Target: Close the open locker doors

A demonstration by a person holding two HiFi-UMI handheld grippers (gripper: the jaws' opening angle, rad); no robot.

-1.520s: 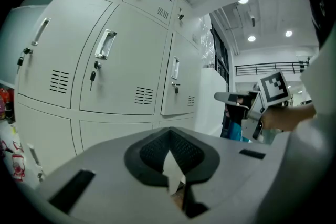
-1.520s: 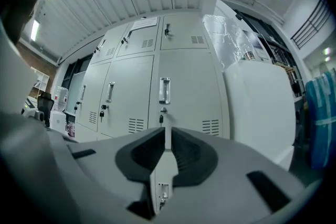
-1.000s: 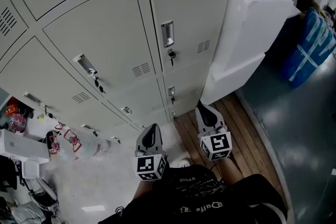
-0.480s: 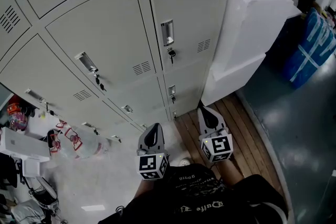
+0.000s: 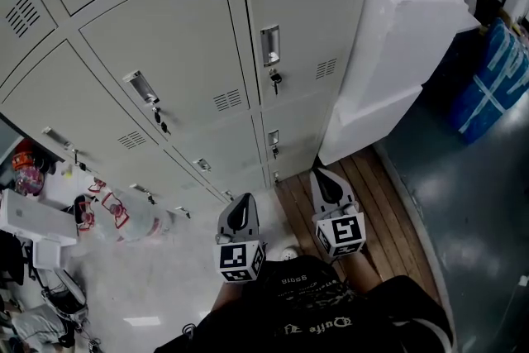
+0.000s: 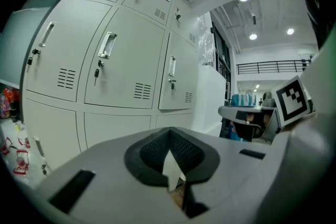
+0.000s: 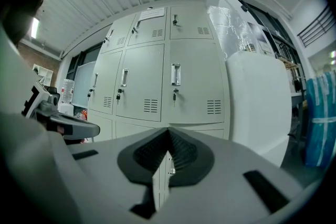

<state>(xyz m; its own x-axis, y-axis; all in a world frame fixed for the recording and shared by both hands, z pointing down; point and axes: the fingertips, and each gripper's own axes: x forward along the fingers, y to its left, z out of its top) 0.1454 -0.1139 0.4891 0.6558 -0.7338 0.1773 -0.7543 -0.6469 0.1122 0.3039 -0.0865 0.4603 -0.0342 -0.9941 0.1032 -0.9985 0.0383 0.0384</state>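
Both sets of jaws closed on nothing, held low facing the lockers.
Left gripper (image 6: 169, 135) and right gripper (image 7: 168, 132): pads pressed together, nothing between them, side by side close to the body. The locker doors (image 5: 165, 54) lie ahead of and above both tips, well apart from them, and every door in view sits flush with keys hanging. The right gripper is nearer the end column beside the white cabinet (image 5: 397, 29). Clutter (image 5: 29, 178) shows at the far left, but I cannot tell whether it sits in an open locker. If it does, the left gripper is closer and a sideways push on the door face should suit.
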